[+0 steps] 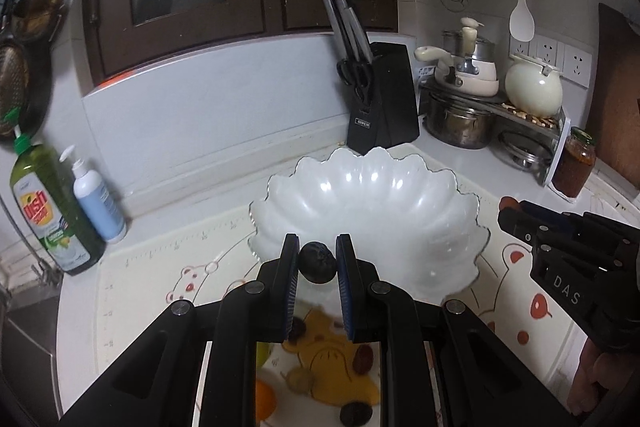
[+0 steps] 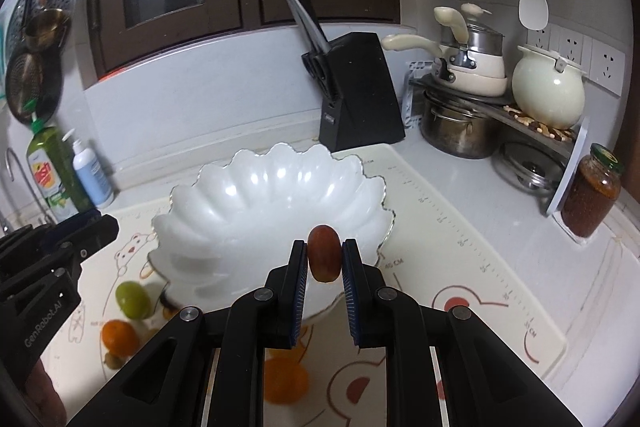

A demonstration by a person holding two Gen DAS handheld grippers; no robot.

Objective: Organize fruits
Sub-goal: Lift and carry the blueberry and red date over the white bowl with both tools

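My left gripper (image 1: 317,255) is shut on a small dark round fruit (image 1: 317,263), held above the near rim of a white scalloped bowl (image 1: 372,195). My right gripper (image 2: 325,259) is shut on a reddish-brown oval fruit (image 2: 324,253), also over the near edge of the same bowl (image 2: 264,203), whose inside holds no fruit. On the mat below lie loose fruits: a green one (image 2: 133,299), an orange (image 2: 119,338), another orange (image 2: 286,379), dark and red ones (image 1: 355,414) (image 1: 363,359). The right gripper's body shows at the right edge of the left wrist view (image 1: 508,217).
A cartoon-print mat (image 2: 460,267) covers the counter. A black knife block (image 2: 356,95) stands behind the bowl. Pots and a cream kettle (image 2: 548,93) crowd a rack at the right, with a jar of red sauce (image 2: 592,195). Dish soap (image 1: 52,211) and a pump bottle (image 1: 98,201) stand at the left by the sink.
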